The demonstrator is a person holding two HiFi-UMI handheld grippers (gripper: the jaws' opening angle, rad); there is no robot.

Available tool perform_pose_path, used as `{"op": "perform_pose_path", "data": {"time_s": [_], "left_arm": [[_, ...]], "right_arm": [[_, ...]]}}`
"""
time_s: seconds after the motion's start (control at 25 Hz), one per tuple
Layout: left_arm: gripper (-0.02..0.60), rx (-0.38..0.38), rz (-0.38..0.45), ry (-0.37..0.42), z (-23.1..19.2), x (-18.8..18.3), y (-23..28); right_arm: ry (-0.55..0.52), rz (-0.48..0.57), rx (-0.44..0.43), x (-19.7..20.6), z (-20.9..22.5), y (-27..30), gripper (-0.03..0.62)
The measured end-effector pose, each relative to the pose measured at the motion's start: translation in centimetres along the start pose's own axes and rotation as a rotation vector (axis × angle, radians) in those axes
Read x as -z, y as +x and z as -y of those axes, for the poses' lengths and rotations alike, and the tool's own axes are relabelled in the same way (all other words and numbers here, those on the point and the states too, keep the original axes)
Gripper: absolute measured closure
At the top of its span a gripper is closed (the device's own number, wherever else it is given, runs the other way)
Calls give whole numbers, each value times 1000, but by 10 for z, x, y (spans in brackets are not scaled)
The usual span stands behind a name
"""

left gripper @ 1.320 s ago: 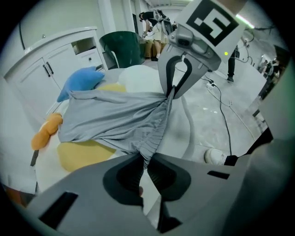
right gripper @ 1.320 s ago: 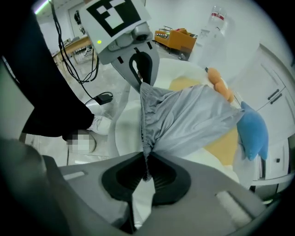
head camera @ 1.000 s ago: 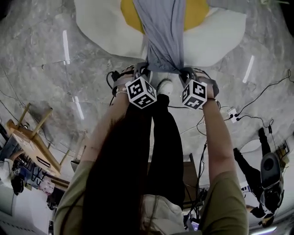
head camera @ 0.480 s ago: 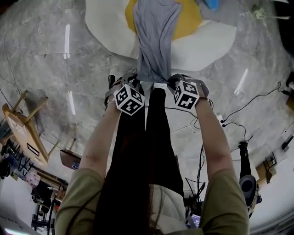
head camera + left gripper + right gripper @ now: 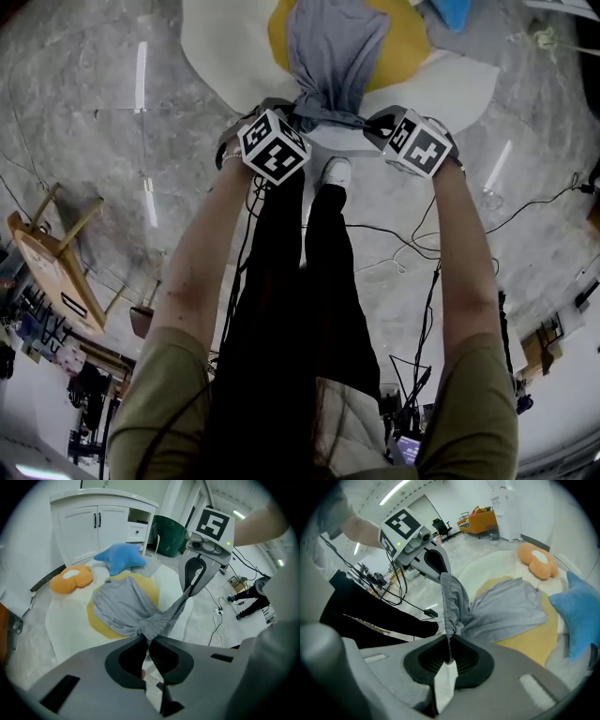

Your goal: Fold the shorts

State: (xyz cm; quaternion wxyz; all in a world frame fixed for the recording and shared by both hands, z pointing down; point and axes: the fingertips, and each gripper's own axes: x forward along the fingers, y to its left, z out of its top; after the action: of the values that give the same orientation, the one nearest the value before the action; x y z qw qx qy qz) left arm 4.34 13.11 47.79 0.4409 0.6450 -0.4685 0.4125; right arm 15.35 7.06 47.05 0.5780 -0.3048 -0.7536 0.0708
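Shorts point(image 5: 334, 47) are lying partly on the egg-shaped mat point(image 5: 455, 86) while the left hand-held gripper point(image 5: 148, 640) and right hand-held gripper point(image 5: 450, 644) are each clamping a corner of the lifted, bunched near edge, which is likely calling for level, wider-spread hands before laying it over squarely.

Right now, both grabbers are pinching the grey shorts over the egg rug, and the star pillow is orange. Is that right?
Not quite. The star pillow is blue, as the left gripper view shows; the orange one is the flower pillow. The left gripper and right gripper do both pinch the grey shorts over the egg rug.
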Motion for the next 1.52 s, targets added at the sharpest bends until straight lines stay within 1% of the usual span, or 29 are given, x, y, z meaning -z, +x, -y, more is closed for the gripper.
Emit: {"op": "perform_pose_path", "data": {"time_s": [0.16,0.24,0.32,0.48,0.56,0.68,0.8,0.88,0.96,1.08,1.12,1.16,1.2,1.24,1.28,1.32,1.36,1.44,1.52], "left_arm": [[555,34,9,35,-49,-36,9],[555,46,19,28,-73,-56,15],[554,43,28,22,-97,-73,24],[555,-8,25,65,-135,-101,46],[555,-46,22,73,-155,-114,57],[555,-89,15,37,-177,-127,77],[555,-136,7,-37,-200,-132,98],[557,-170,-19,-96,-214,-128,105],[555,-188,-27,-143,-221,-123,105],[552,-194,-11,-192,-225,-118,98],[541,-193,-2,-205,-226,-117,94],[512,-192,7,-218,-226,-115,91],[460,-191,16,-231,-226,-114,88],[396,-190,26,-244,-227,-113,84],[336,-190,36,-257,-227,-111,81],[292,-190,47,-270,-228,-110,77],[274,-190,60,-282,-229,-109,73],[265,-194,98,-302,-229,-106,62],[264,-199,154,-316,-228,-100,45]], "right_arm": [[25,4,52,-24,60,-15,565],[50,17,92,-36,91,-20,565],[86,38,131,-47,122,-21,565],[162,79,197,-52,181,-17,565],[168,88,233,-58,210,-17,565],[157,61,275,-60,249,-11,565],[181,52,302,-60,278,-1,565],[199,65,319,-62,290,4,565],[194,71,336,-60,296,10,564],[168,95,354,-62,299,14,563],[162,106,359,-64,299,11,556],[163,120,364,-67,298,7,547],[172,137,368,-69,295,2,542],[187,159,373,-69,292,-3,487],[201,186,383,-69,291,-10,395],[213,215,400,-68,290,-18,365],[219,242,423,-67,290,-27,364],[230,278,469,-67,279,-40,364],[261,301,469,-72,254,-40,364]]}}
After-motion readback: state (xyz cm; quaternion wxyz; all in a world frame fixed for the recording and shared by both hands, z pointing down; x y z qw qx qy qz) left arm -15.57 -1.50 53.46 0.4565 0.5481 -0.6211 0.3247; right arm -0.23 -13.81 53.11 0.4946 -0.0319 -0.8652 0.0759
